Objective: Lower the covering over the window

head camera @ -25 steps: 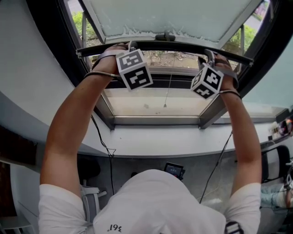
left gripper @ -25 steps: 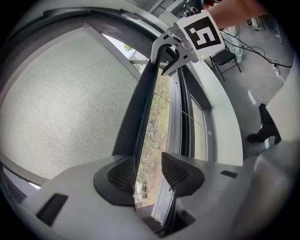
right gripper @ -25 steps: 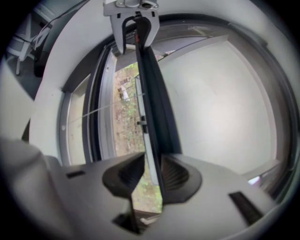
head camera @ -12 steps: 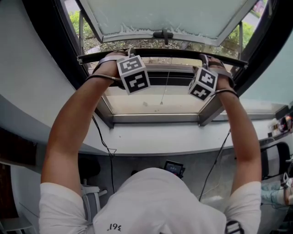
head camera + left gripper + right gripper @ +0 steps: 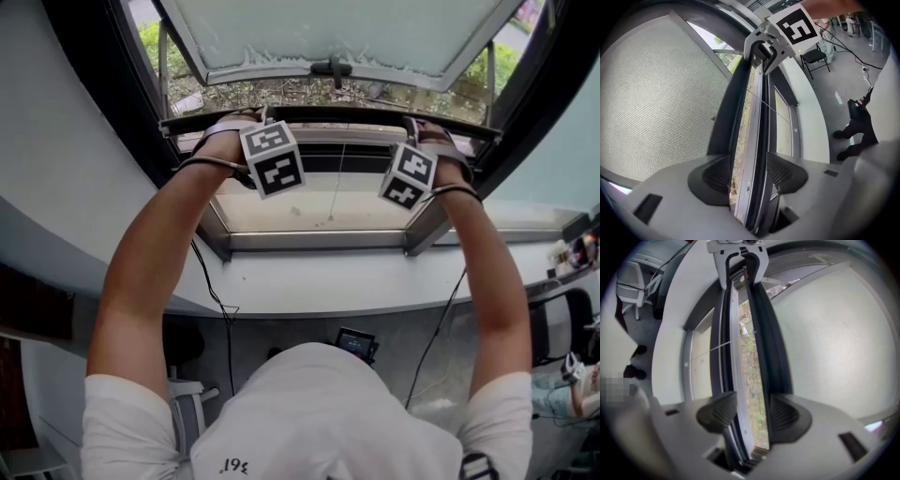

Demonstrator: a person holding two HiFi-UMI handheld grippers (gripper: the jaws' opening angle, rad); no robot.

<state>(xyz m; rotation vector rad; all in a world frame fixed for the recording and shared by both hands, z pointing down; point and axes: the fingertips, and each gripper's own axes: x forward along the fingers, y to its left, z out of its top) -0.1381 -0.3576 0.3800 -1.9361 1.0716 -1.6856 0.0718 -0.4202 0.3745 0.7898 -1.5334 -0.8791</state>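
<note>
Left gripper [image 5: 747,171] and right gripper [image 5: 752,413] jaws are opening around the likely stiff, light bar [image 5: 328,114] near its 9 and 3 o'clock ends.

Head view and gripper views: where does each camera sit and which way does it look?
Head view: on the person's head, looking down at the dark bar across the window; shows arms, left gripper, right gripper.
Left gripper view: on the left gripper, looking along the bar toward the right gripper; its opening jaws straddle the bar.
Right gripper view: on the right gripper, looking back along the bar; its opening jaws straddle it.
Shared: all show the bar.
</note>
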